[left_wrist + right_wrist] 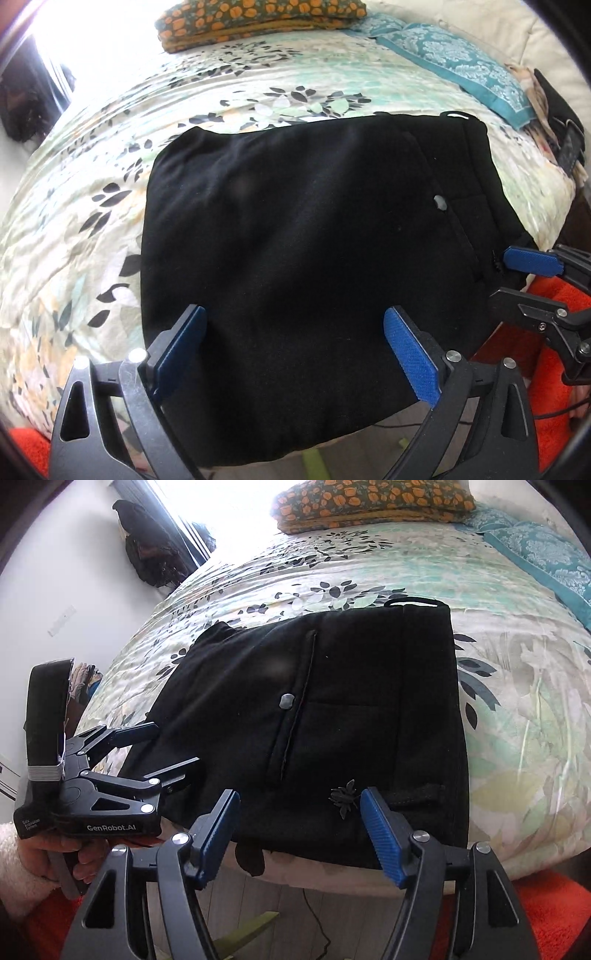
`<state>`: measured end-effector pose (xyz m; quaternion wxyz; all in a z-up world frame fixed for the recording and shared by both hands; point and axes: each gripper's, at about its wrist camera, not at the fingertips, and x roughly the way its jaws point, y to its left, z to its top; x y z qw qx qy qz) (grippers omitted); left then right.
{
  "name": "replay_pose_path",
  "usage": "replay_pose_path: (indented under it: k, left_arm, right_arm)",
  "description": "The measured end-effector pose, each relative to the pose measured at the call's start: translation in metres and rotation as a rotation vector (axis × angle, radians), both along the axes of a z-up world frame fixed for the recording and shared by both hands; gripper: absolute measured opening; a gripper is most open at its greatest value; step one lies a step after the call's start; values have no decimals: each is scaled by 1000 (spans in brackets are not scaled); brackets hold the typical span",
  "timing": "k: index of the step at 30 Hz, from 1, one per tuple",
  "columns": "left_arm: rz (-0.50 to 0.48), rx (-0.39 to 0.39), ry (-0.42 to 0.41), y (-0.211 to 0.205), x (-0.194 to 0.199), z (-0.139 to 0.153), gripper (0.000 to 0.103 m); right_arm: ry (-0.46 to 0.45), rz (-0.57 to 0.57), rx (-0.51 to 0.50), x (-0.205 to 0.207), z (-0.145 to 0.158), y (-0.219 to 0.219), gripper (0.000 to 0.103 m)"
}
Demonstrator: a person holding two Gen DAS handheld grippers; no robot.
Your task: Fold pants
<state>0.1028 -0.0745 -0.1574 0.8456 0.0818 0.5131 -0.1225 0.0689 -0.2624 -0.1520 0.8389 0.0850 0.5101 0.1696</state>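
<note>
Blue-padded fingers of the left gripper [295, 354] sit closest to the lens, spread wide apart with nothing pinched, just hovering over the near edge of the pants. Biggest thing around is the bed with the pale floral quilt [92, 155], and the folded black fabric pants [295, 229] lie flat on it near the front edge, a bit of cloth hanging over toward the floor. In the right wrist view the bundle's long side runs from the near edge toward the pillows, with the waistband end and its little loop pointing away at the far end. Right gripper [299, 830] is also spread apart, empty, hanging over the near hem of the pants [332, 709]. An orange flowery folded blanket [373, 506] sits at the far end of the bed, next to a teal patterned pillow [454, 62]. Smallest bit: a grey round button [286, 701] beside the pocket seam.
</note>
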Motion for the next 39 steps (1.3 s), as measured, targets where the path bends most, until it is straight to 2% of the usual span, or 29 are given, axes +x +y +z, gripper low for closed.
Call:
replay_pose_path:
  k: [12,22,26,29,33,39]
  left_arm:
    - [8,26,-7,0,-3,-1,98]
    - [-1,22,32,2,6,-5,102]
    - [5,23,44,2,8,-4,102]
    - [28,13,30,5,5,2,101]
    - [59,-57,-3,15,-10,14,100]
    - [33,-78,-84,24,-38,36,100]
  right_arm:
    - [-33,-2,-22,-6,2,3,69]
    - [-46,17,-35,-8,2,12,82]
    - [-62,4,-29,-13,8,11,82]
    - [-95,-24,-16,-22,18,5,83]
    - [-125,-85,-7,-30,28,-6,86]
    - [-154,-140,2,-32,36,-15,92]
